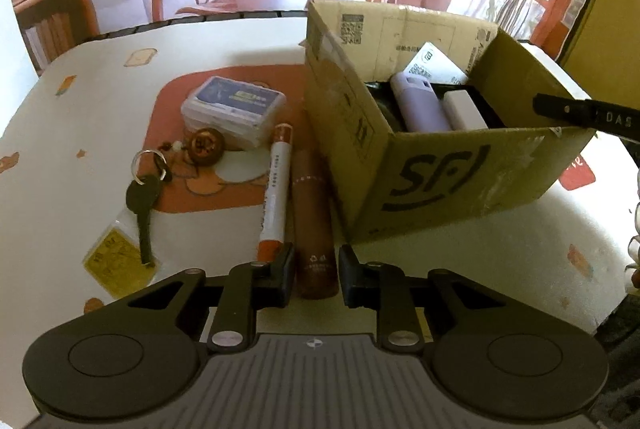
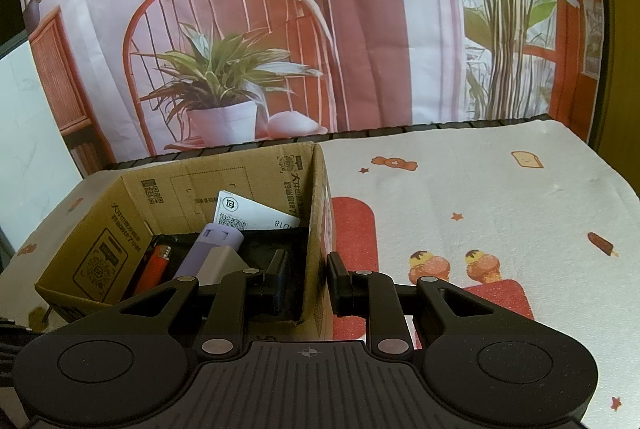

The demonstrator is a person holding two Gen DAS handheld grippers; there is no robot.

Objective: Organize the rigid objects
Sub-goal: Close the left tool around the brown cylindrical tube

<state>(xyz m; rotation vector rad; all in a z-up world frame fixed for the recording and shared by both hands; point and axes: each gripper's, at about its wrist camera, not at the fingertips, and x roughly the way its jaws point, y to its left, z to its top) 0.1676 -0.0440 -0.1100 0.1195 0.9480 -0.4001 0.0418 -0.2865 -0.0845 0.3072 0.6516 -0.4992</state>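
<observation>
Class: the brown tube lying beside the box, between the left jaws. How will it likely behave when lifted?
The brown tube looks stiff, so it probably won't bend. Its round, smooth body may slip or roll if released on the table. Gripped near one end, it could droop.

Staged home-like setup, not a real room. A printed backdrop (image 2: 360,29) is hanging behind the surface (image 2: 480,189), showing a rattan chair, potted plant, lamp and curtains, with folds in the cloth. The surface is wearing a cartoon-print cloth with toast, candy and ice creams. Household bits are lying about: a key (image 1: 140,197), a marker (image 1: 276,185), a plastic case (image 1: 232,113), and a cardboard box (image 1: 460,173) holding small items.
</observation>
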